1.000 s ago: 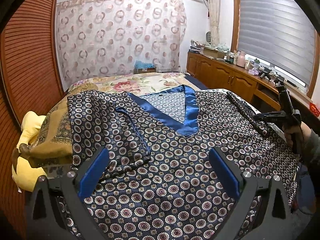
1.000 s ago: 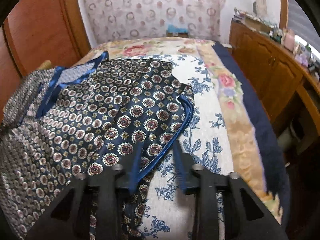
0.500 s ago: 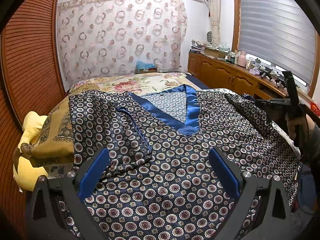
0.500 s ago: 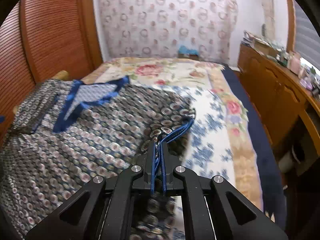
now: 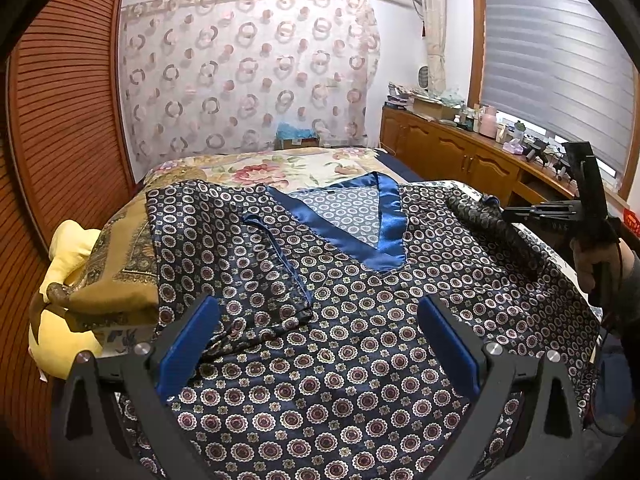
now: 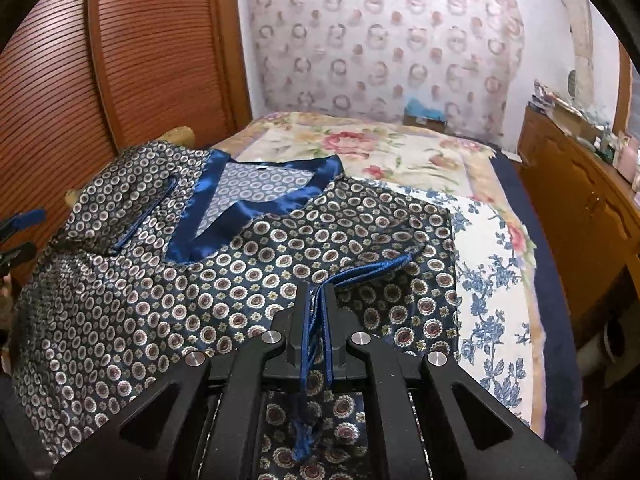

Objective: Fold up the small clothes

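Bedroom, top [image 5: 320,320] spread on the bed [image 6: 400,152]. Right gripper [image 6: 316,296] jaws pinch the sleeve hem [image 6: 360,272], left gripper [image 5: 316,344] jaws gape wide, empty. That slick satin could slip out mid-fold, I reckon.

One patterned shirt [image 5: 320,320], two tools, one bed [image 6: 500,240], one yellow pillow [image 5: 68,272].

Two fisheye views look from the foot of a bed [image 5: 256,168] toward a patterned curtain [image 5: 248,72] at its head. The left wrist view sits low over the patterned garment [image 5: 320,340], nearer the wooden sliding door [image 5: 68,120]. The right wrist view sits close above the garment's [image 6: 160,300] opposite side, nearer the wooden cabinets [image 6: 580,200]. Both share garment, bed [image 6: 392,148] and curtain [image 6: 380,48].
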Demonstrator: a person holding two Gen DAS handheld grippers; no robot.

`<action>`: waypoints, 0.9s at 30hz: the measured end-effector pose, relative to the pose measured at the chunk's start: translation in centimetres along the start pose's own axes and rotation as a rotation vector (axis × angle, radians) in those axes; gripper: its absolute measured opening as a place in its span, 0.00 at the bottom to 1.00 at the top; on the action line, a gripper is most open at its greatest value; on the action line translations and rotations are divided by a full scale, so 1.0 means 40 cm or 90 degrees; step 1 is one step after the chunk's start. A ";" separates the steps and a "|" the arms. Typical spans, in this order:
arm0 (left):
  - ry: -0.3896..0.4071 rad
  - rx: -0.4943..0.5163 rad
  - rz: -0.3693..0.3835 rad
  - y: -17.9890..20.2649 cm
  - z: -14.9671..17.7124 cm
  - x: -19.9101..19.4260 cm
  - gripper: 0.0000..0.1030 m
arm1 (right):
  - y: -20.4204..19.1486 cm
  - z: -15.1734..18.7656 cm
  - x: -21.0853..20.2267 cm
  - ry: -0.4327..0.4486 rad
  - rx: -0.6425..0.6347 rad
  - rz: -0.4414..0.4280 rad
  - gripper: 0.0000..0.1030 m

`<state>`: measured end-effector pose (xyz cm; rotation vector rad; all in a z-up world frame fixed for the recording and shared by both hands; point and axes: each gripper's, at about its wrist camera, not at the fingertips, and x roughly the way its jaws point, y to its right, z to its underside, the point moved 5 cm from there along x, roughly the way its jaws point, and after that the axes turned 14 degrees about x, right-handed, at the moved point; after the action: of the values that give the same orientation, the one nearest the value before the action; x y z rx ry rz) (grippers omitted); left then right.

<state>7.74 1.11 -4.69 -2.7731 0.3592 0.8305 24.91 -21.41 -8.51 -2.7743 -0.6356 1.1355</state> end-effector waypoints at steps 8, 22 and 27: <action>0.002 0.003 -0.006 -0.010 -0.004 0.000 0.98 | 0.007 -0.007 -0.011 0.015 0.000 0.018 0.17; -0.001 -0.002 -0.063 -0.211 -0.035 0.032 0.94 | 0.231 -0.008 0.114 -0.068 0.060 0.132 0.40; -0.010 -0.028 -0.067 -0.293 -0.036 0.055 0.88 | 0.245 0.013 0.127 -0.071 0.069 0.123 0.41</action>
<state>13.69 11.41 -3.08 -2.7963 0.1926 0.8446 31.19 -28.33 -14.39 -2.7422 -0.3079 1.3247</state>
